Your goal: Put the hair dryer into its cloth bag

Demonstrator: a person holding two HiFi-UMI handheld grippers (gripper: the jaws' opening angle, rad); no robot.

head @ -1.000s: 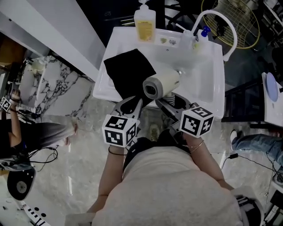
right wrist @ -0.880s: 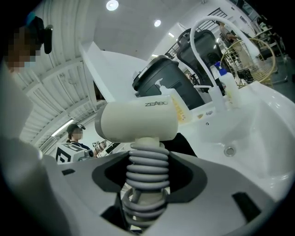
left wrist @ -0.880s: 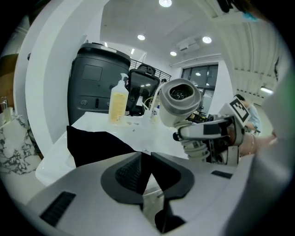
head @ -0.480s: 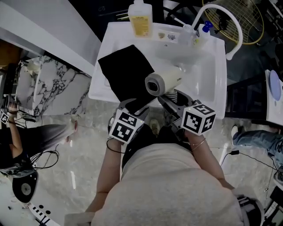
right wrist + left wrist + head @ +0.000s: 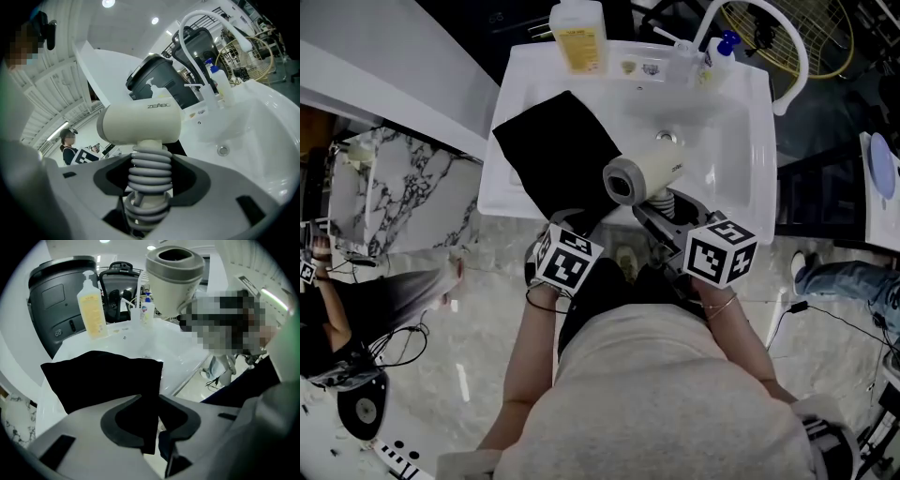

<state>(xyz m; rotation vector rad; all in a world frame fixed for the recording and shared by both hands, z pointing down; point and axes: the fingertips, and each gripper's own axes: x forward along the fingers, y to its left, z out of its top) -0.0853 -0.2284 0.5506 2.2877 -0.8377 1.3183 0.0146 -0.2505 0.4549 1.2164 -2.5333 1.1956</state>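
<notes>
The right tool (image 5: 150,161) is clamped on the handle of the hair dryer (image 5: 642,176), its 2 jaws pressing on the grey cord wound round that handle. The cream barrel sits just above the jaws and lies about level. Held by the handle like this, the barrel is probably free to be steered into an opening.

The left tool (image 5: 150,399) points steeply down at the near edge of the black cloth bag (image 5: 558,155). Its jaws have just been closing and stand about half apart. A hanging fold of the bag lies between them, but the pads do not look to be pinching it yet. The aim is likely to catch that edge, so the bag can be lifted and its mouth spread. Which edge is the mouth cannot be told from here.

The bag lies flat ahead of the left tool, draped over the rim of the white sink (image 5: 741,141). The dryer hangs just to the right of the left tool, above the bowl, near the bag but not touching it.

Beyond both tools, 1 yellow soap bottle (image 5: 578,36), a small blue-capped bottle (image 5: 724,45) and the arched white faucet (image 5: 787,47) stand on the far rim, well clear. The main obstacle is the bag itself: it is limp and closed, so 1 pinched layer may not open it.
</notes>
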